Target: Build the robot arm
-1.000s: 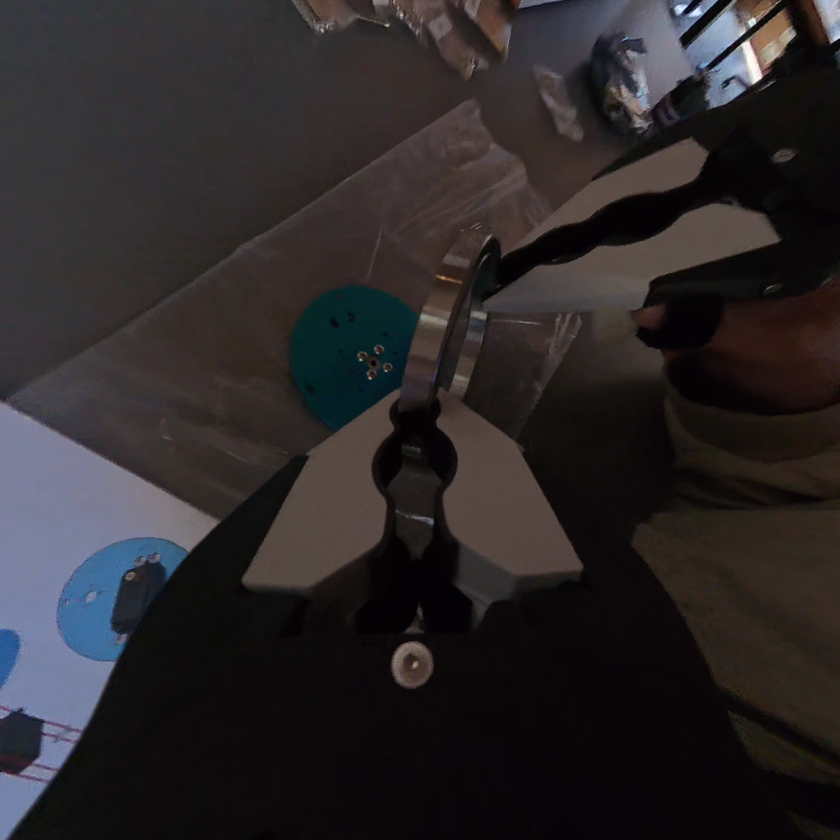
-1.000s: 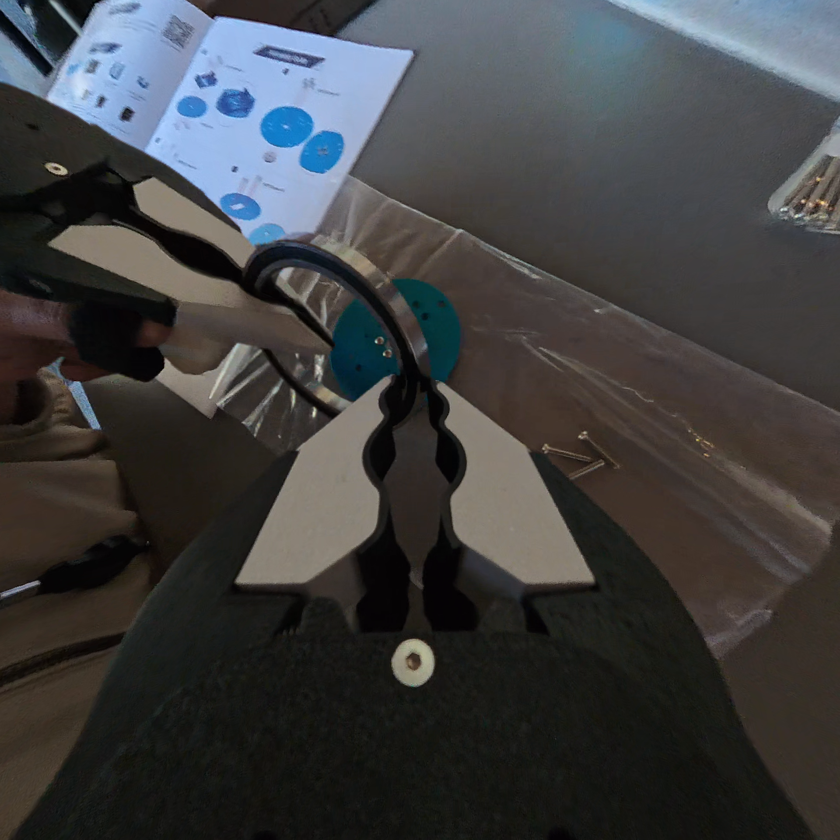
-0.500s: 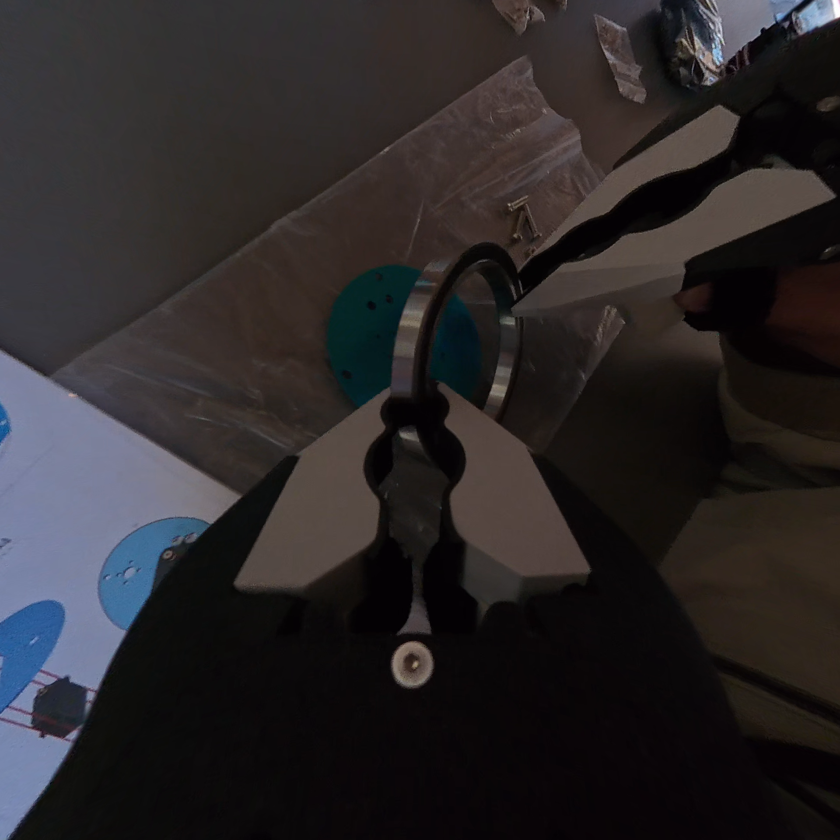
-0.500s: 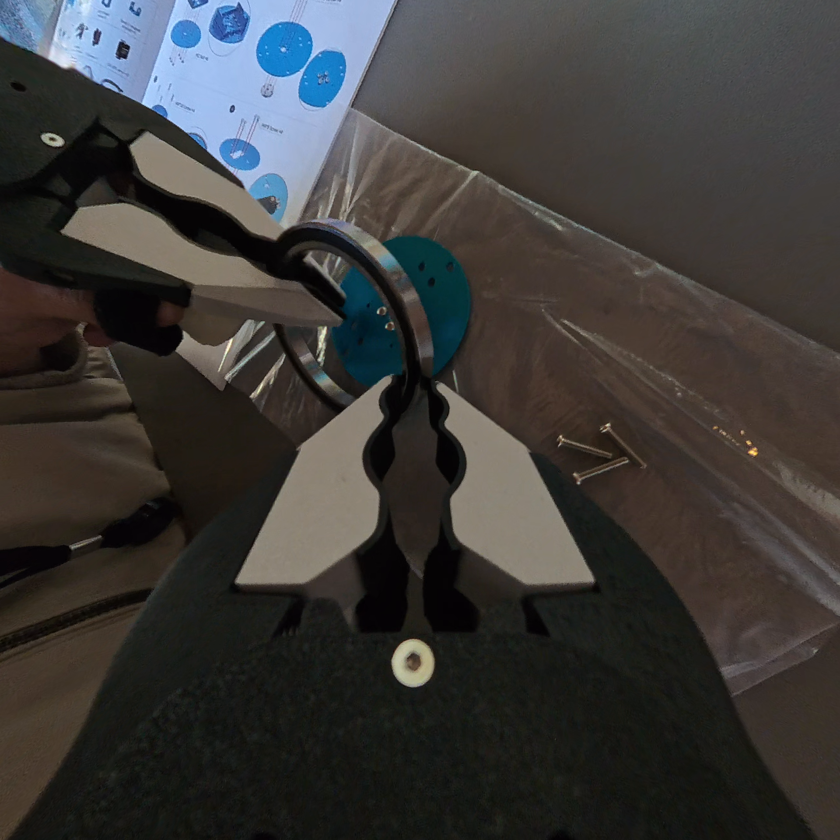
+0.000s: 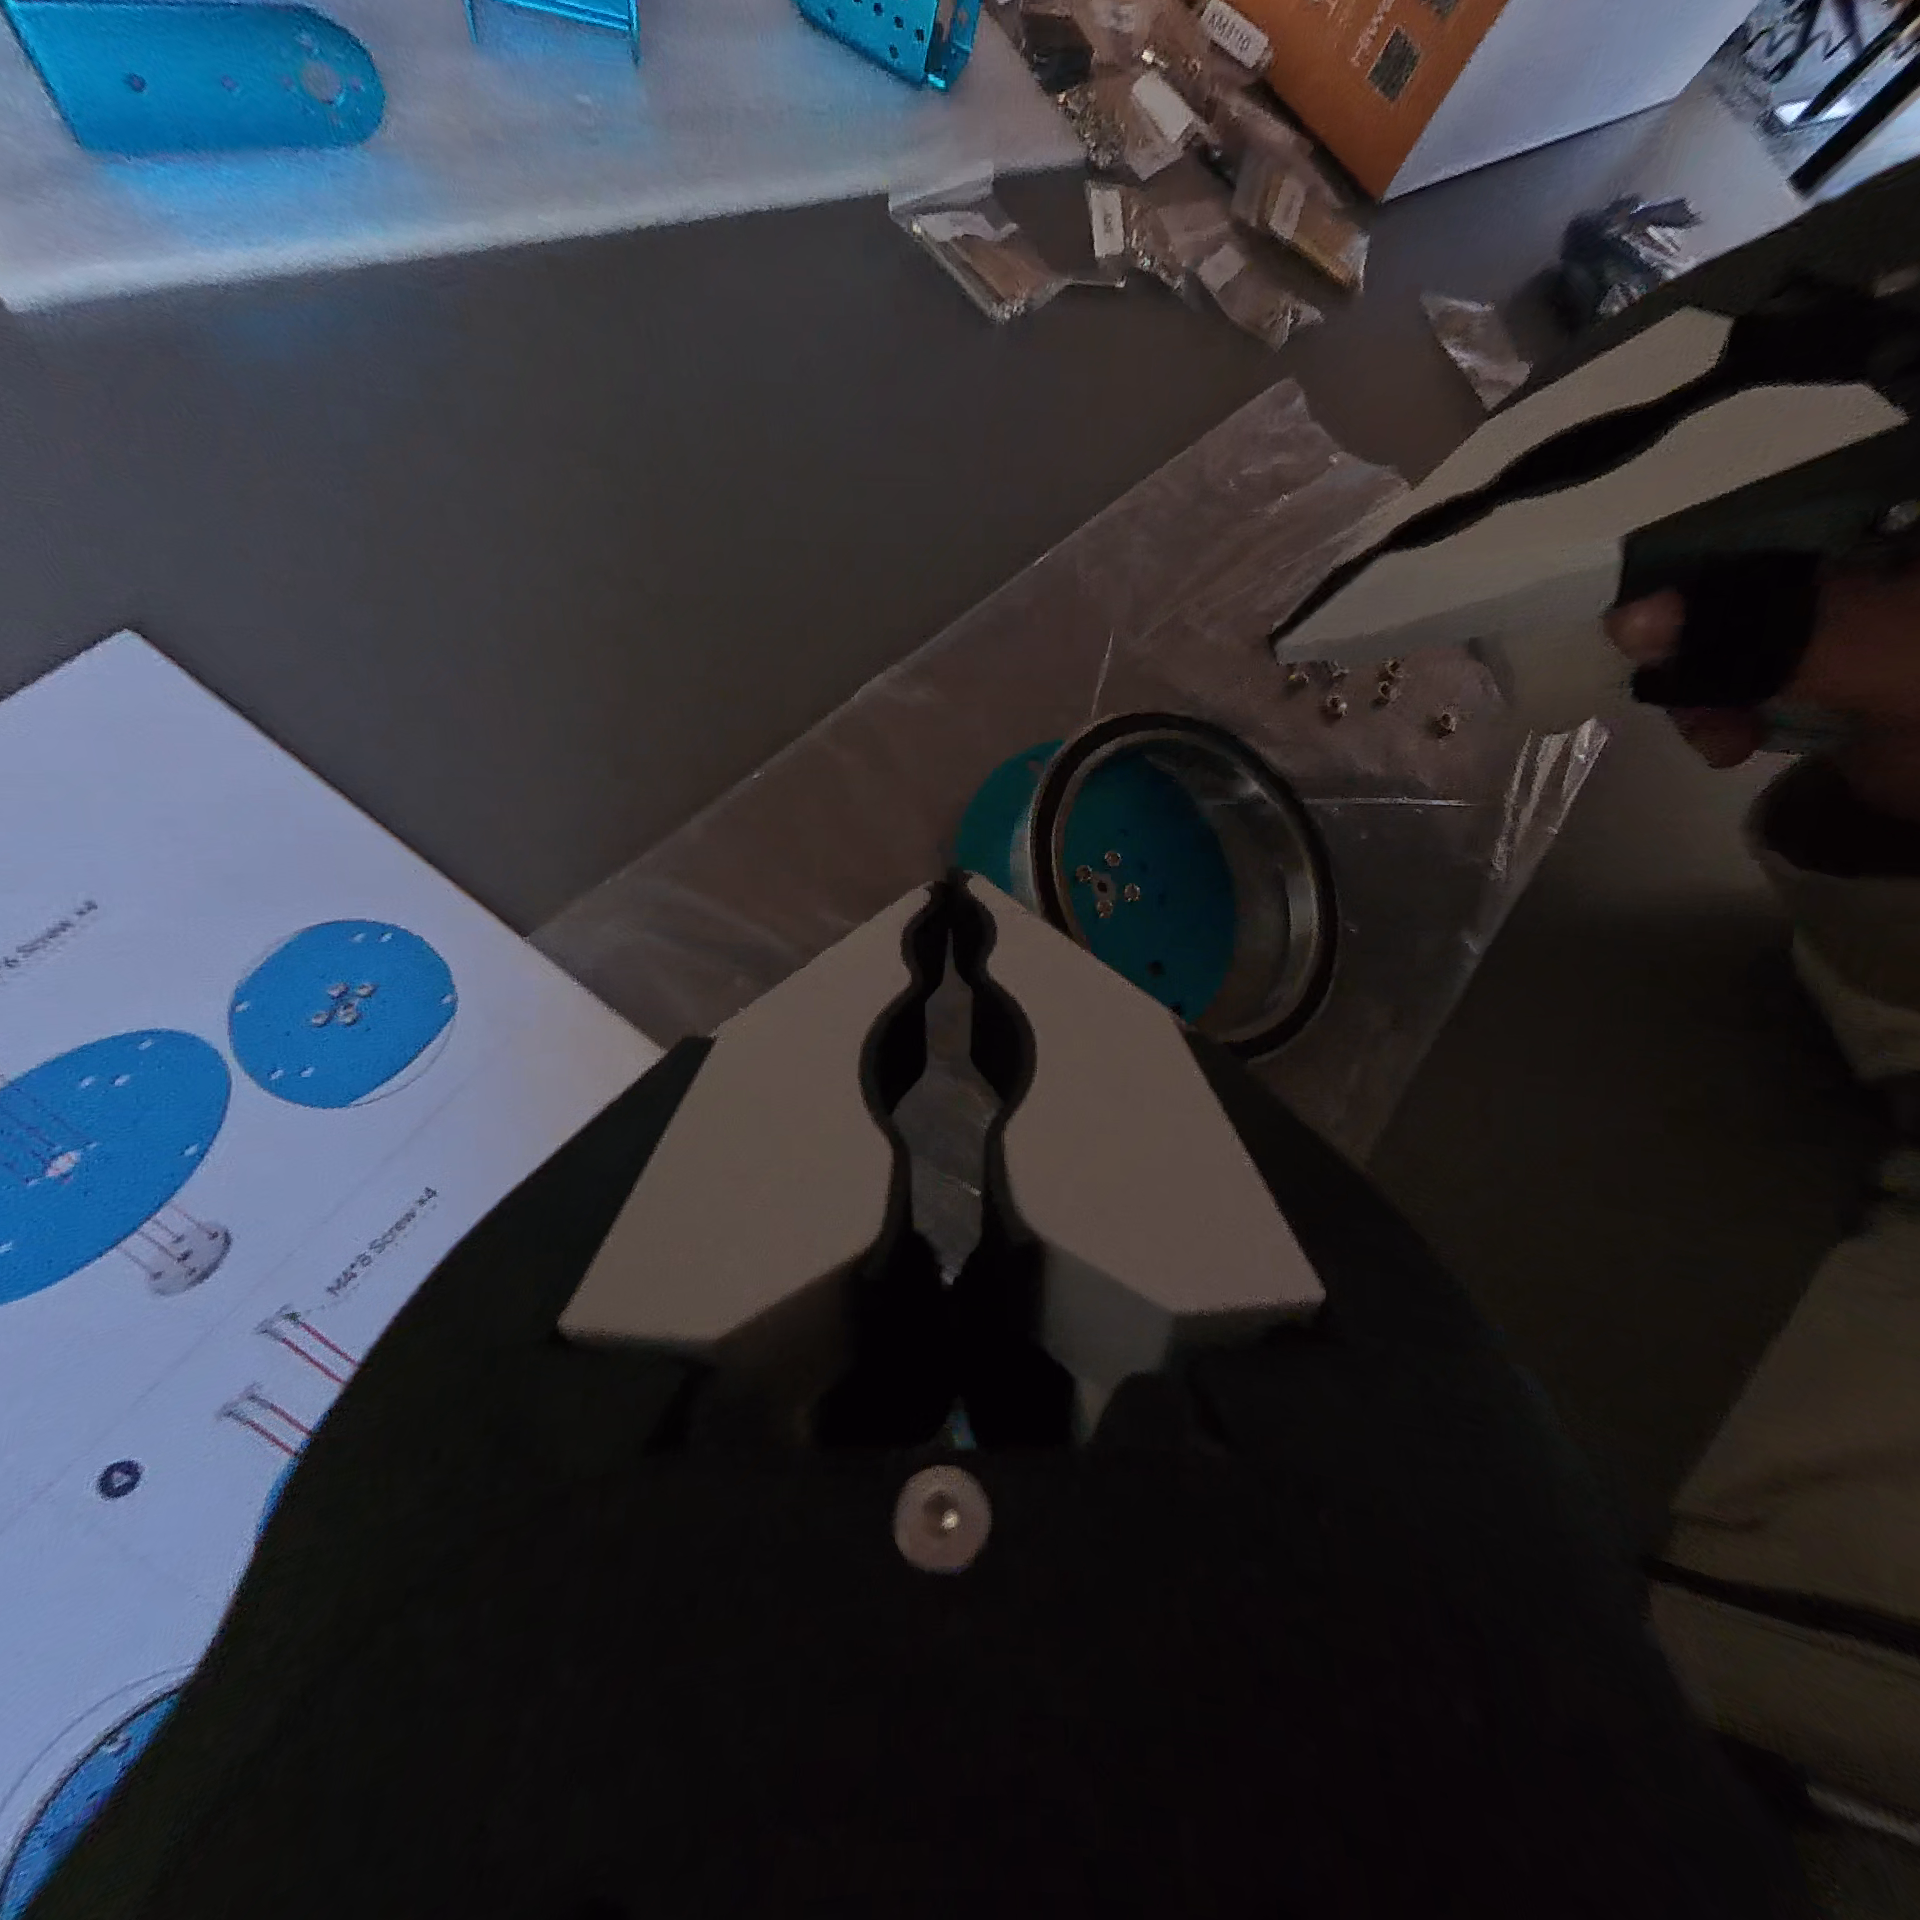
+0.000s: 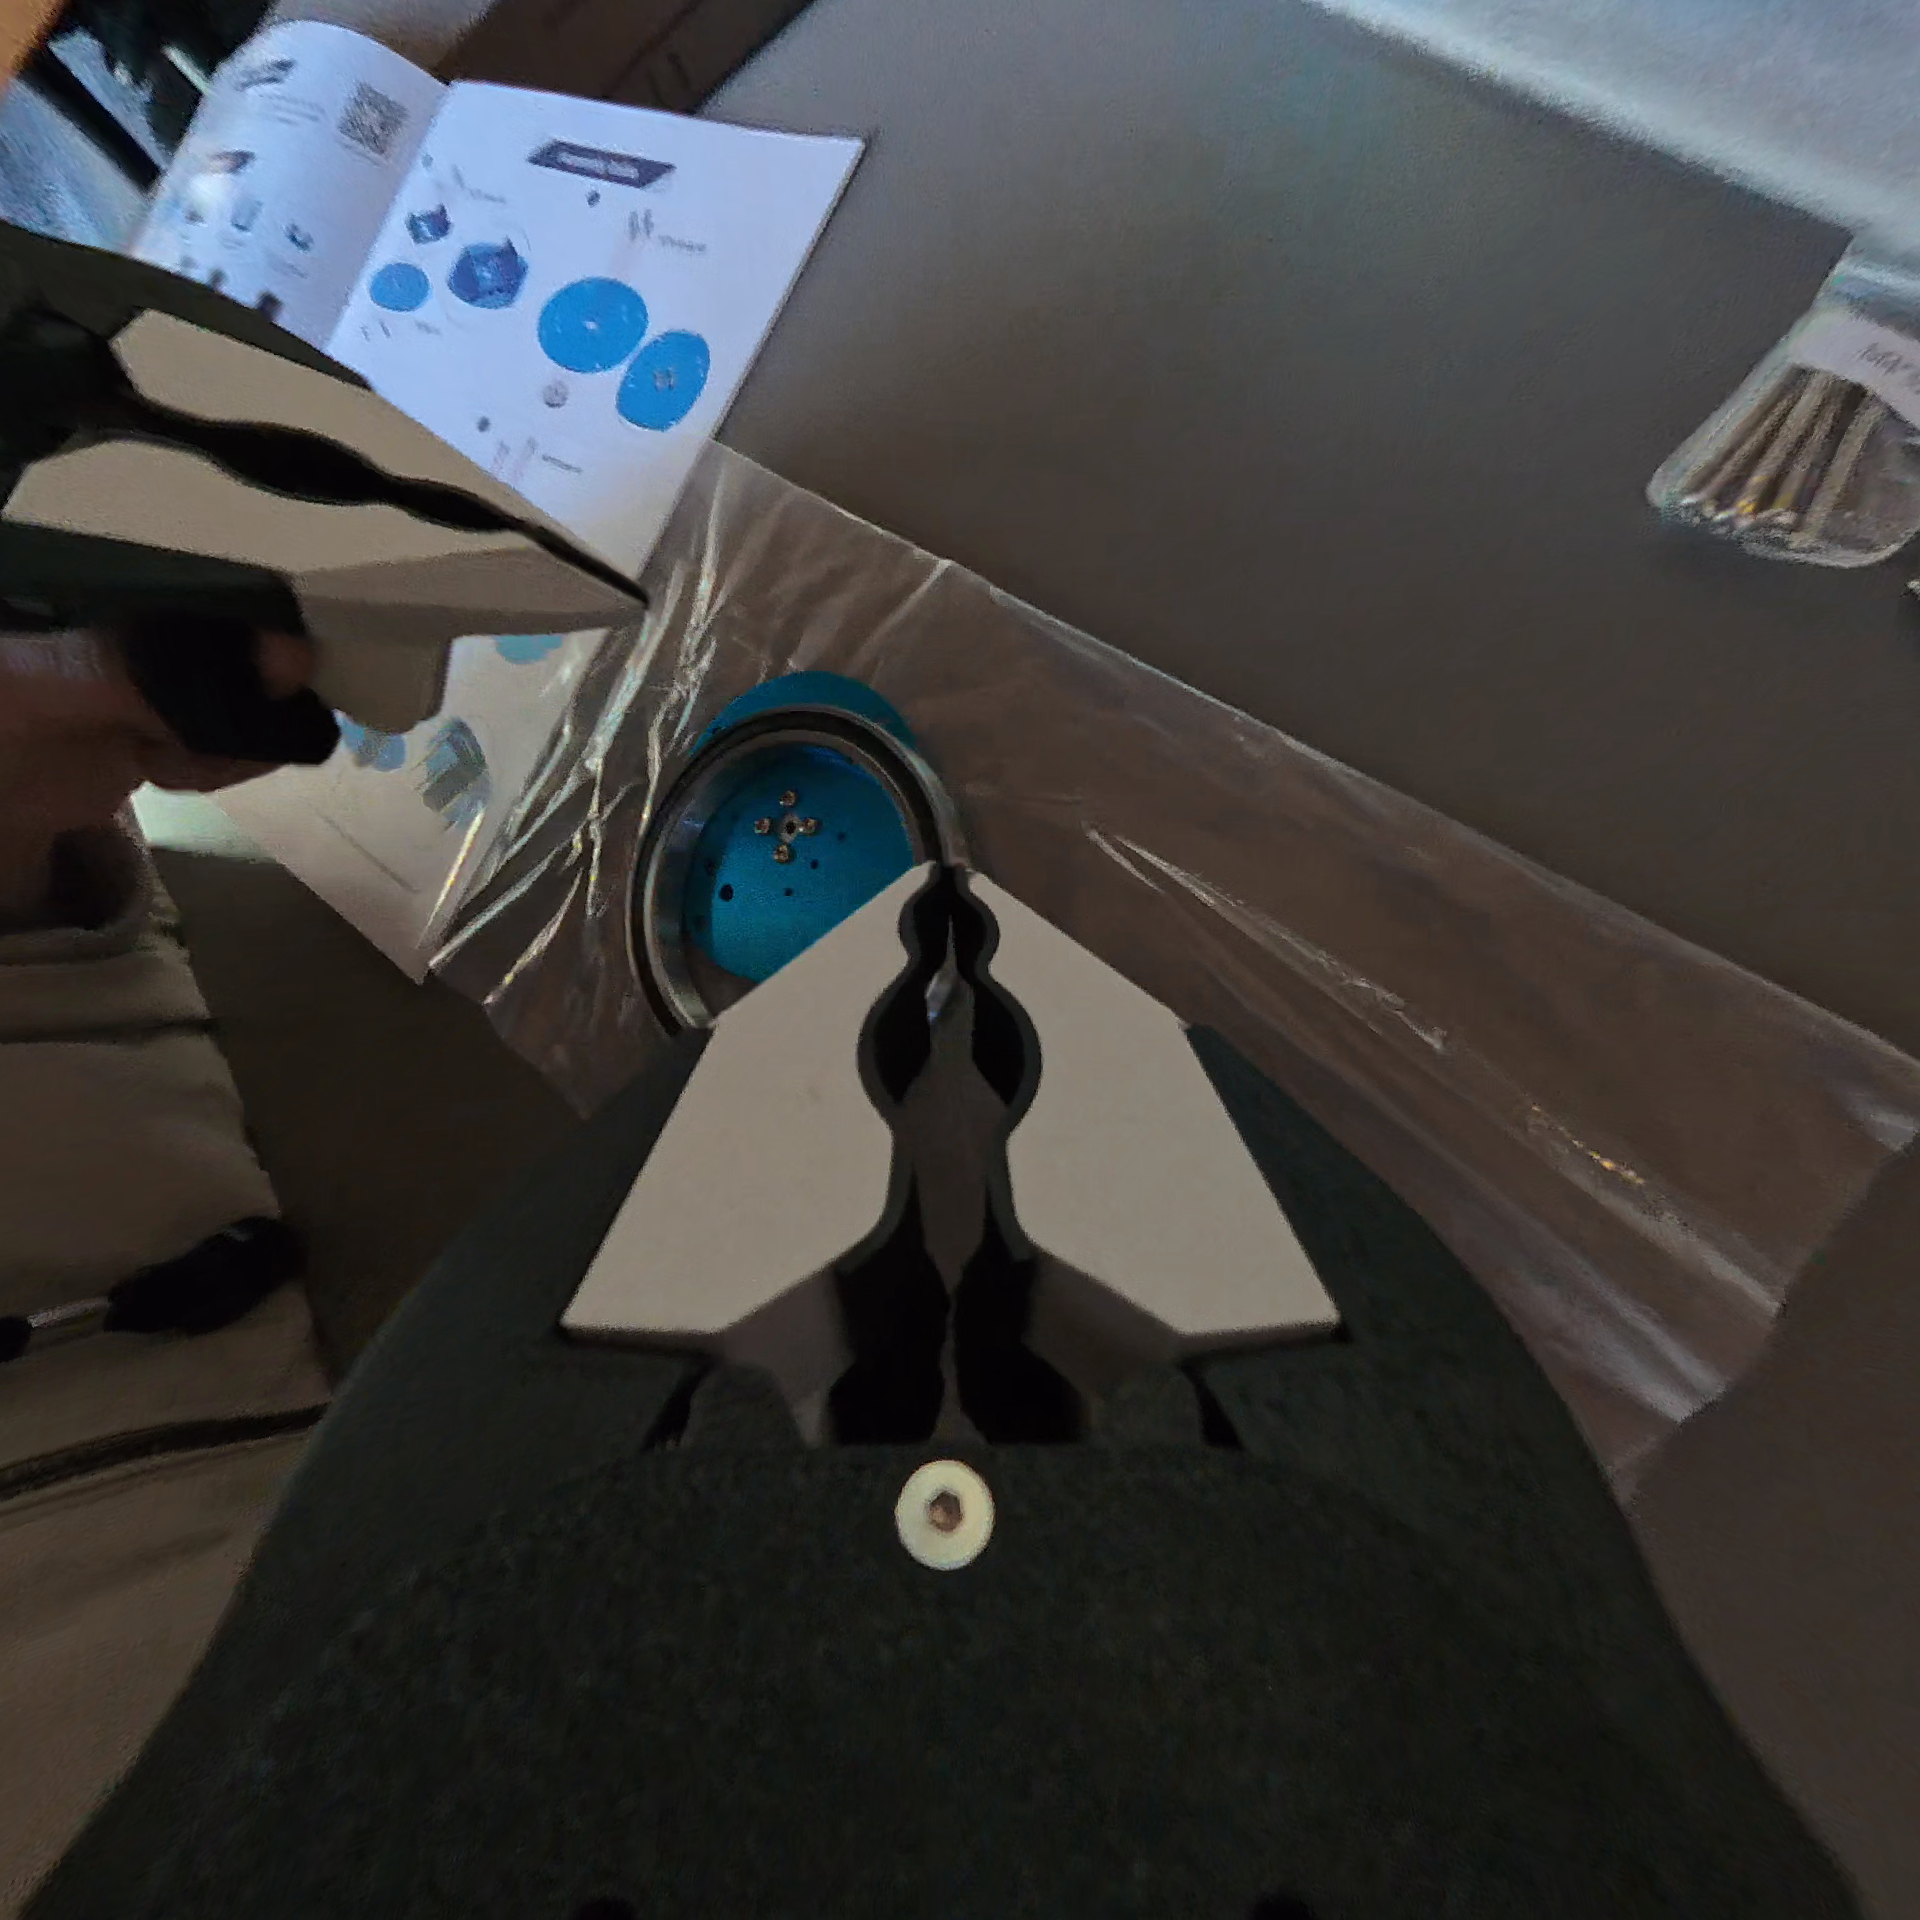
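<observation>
A metal ring (image 5: 1252, 821) lies on a blue disc (image 5: 1132, 862) on a clear plastic sheet (image 5: 831, 790). My left gripper (image 5: 956, 883) is shut and empty, just left of the ring and above it. My right gripper (image 5: 1283, 644) is shut and empty too, up and to the right of the ring, apart from it. In the right wrist view the ring (image 6: 665, 894) and disc (image 6: 810, 862) sit just left of my right gripper's tips (image 6: 951, 873). The left gripper (image 6: 639, 603) hangs at upper left there.
An open instruction booklet (image 5: 208, 883) lies left of the sheet, also seen in the right wrist view (image 6: 623, 260). Small nuts (image 5: 1361, 686) lie on the sheet. Blue metal parts (image 5: 208, 94), small hardware bags (image 5: 1174, 218), an orange box (image 5: 1382, 73) and a screw bag (image 6: 1787, 457) sit farther back. One gripper's finger ends stand about 11 centimetres off the other's. The blue disc (image 5: 1132, 862) is about 6 centimetres from both grippers' fingertips. It turns up in the right wrist view (image 6: 802, 842) as well.
Both grippers held the ring upright in the air over the disc. Now the ring lies on the disc, and both grippers have let go and drawn back from it.
</observation>
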A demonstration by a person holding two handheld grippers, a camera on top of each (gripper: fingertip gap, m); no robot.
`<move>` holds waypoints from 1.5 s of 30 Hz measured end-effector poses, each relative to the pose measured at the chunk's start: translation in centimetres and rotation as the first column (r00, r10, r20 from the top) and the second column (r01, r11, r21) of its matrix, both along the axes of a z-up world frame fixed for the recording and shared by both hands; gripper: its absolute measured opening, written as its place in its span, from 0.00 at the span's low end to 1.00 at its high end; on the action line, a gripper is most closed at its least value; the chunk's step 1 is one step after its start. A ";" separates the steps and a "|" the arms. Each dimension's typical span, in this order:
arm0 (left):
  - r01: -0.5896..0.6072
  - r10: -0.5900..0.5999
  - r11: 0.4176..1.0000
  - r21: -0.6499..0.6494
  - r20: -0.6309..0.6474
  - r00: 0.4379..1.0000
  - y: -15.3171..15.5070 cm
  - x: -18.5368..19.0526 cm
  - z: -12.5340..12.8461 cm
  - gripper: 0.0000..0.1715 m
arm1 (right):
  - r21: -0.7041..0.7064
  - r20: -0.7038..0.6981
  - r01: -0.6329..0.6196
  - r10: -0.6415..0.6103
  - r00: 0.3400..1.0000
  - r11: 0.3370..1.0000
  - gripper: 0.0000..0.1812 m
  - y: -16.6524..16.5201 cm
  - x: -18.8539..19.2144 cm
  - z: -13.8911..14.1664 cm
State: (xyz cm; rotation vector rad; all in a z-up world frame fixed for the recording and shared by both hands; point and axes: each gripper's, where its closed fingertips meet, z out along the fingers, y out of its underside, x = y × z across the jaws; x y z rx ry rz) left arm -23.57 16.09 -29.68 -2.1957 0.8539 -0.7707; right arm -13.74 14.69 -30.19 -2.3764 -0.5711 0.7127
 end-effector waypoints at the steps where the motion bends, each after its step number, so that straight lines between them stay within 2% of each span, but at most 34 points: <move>1: 0.003 -0.003 1.000 -0.017 0.020 1.000 0.1 -0.2 -0.1 0.02 | 0.034 -0.018 -0.030 0.031 0.999 0.999 0.02 -0.3 0.0 0.3; 3: 0.031 -0.028 0.998 -0.055 0.060 0.998 0.3 -0.1 -0.2 0.10 | 0.095 -0.006 -0.083 0.084 0.996 0.992 0.09 -1.0 -0.2 0.1; 6: 0.078 -0.070 0.992 -0.104 0.078 0.995 0.2 0.7 -0.7 0.15 | 0.078 0.054 -0.118 0.114 0.992 0.990 0.14 -2.0 -0.9 -1.2; 10: 0.127 -0.117 0.983 -0.131 0.079 0.990 -0.9 2.3 -1.1 0.23 | 0.087 0.132 -0.095 0.083 0.988 0.992 0.14 -1.3 -1.2 -2.2; 12: 0.133 -0.125 0.982 -0.136 0.065 0.990 -1.3 2.7 -1.5 0.24 | 0.093 0.193 -0.074 0.055 0.980 0.993 0.07 -0.7 -0.6 -2.4; 14: 0.122 -0.121 0.983 -0.139 0.017 0.993 -1.5 2.6 -2.2 0.26 | 0.107 0.255 -0.071 0.042 0.966 0.992 0.10 -0.3 -0.1 -2.7; 15: 0.114 -0.116 0.985 -0.132 -0.009 0.993 -1.4 2.6 -2.6 0.26 | 0.118 0.284 -0.071 0.035 0.958 0.990 0.14 -0.1 0.2 -2.8; 18: 0.096 -0.099 0.989 -0.116 -0.026 0.995 -1.4 2.6 -2.8 0.26 | 0.101 0.301 -0.102 0.067 0.951 0.990 0.16 -0.3 0.0 -3.4; 19: 0.092 -0.096 0.988 -0.125 -0.024 0.995 -1.4 2.6 -2.7 0.26 | 0.100 0.294 -0.106 0.072 0.953 0.989 0.14 -0.2 -0.2 -3.3; 20: 0.093 -0.097 0.986 -0.135 -0.021 0.995 -1.5 2.6 -2.7 0.25 | 0.089 0.283 -0.124 0.095 0.954 0.988 0.07 -0.4 -0.6 -3.2; 22: 0.094 -0.098 0.985 -0.142 -0.018 0.995 -1.6 2.6 -2.9 0.20 | 0.070 0.287 -0.096 0.072 0.955 0.993 0.05 -0.1 -0.7 -3.1; 31: 0.116 -0.116 0.980 -0.159 0.004 0.993 -1.8 2.7 -2.9 0.18 | 0.000 0.218 -0.055 0.053 0.975 0.999 0.06 1.0 -1.6 -2.9; 35: 0.118 -0.114 0.977 -0.176 0.030 0.993 -1.7 2.7 -2.8 0.18 | 0.013 0.221 -0.059 0.054 0.974 0.998 0.05 1.2 -1.9 -2.9; 38: 0.107 -0.106 0.981 -0.165 0.012 0.994 -1.4 2.5 -3.1 0.11 | 0.016 0.212 -0.048 0.044 0.976 0.999 0.05 1.3 -2.0 -2.9; 45: 0.102 -0.096 0.976 -0.195 0.040 0.995 -1.0 2.4 -3.0 0.10 | 0.044 0.214 -0.048 0.037 0.976 0.998 0.05 1.9 -2.1 -2.6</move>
